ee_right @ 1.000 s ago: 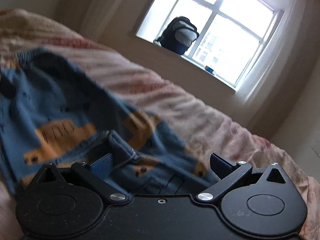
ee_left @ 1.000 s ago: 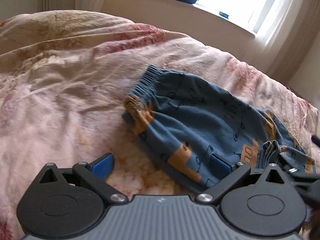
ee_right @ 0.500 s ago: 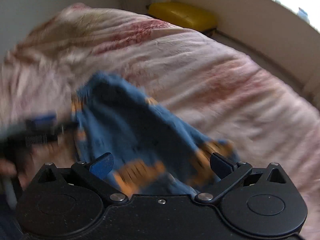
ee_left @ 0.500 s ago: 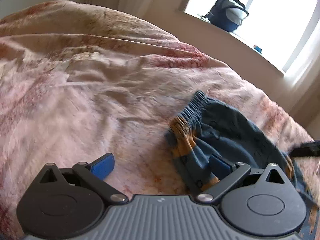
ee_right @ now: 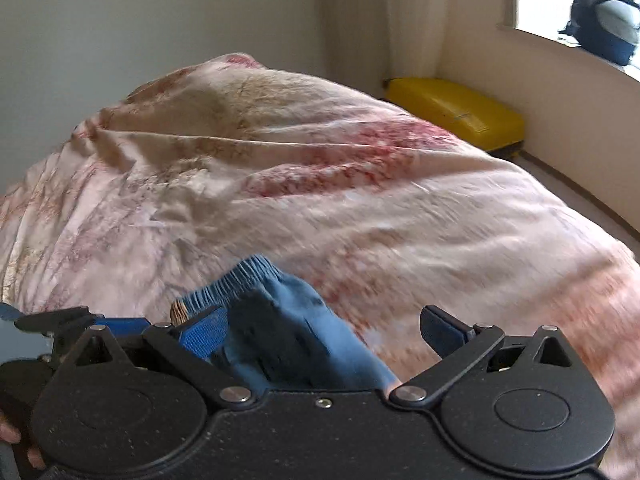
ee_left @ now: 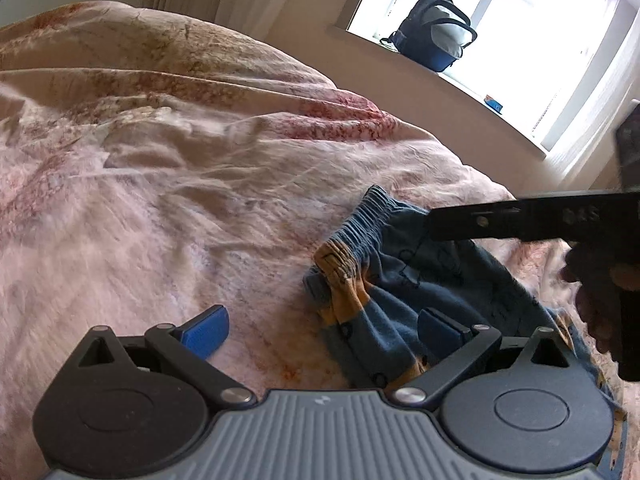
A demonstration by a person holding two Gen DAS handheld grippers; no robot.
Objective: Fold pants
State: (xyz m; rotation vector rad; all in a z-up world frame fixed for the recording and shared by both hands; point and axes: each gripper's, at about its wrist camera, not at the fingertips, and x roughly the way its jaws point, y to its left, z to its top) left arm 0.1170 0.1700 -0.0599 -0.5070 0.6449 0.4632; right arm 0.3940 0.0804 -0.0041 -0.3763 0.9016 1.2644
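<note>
Small blue pants (ee_left: 404, 280) with orange prints and an elastic waistband lie bunched on the pink bed cover (ee_left: 160, 200). My left gripper (ee_left: 320, 328) is open and empty, its right finger over the pants' near edge. In the right wrist view the pants (ee_right: 280, 312) lie folded between the fingers of my right gripper (ee_right: 324, 332), which is open and holds nothing. The right gripper's black body (ee_left: 532, 220) crosses above the pants in the left wrist view. The left gripper (ee_right: 60, 324) shows at the lower left of the right wrist view.
A dark backpack (ee_left: 436, 40) stands on the window sill. A yellow case (ee_right: 456, 116) lies on the floor between the bed and the wall. The bed cover (ee_right: 320, 184) is rumpled and stretches far to the left and back.
The right gripper swung away from the window to face the bed's head end and now hovers over the pants. The left gripper pulled back and left, so the pants look smaller.
</note>
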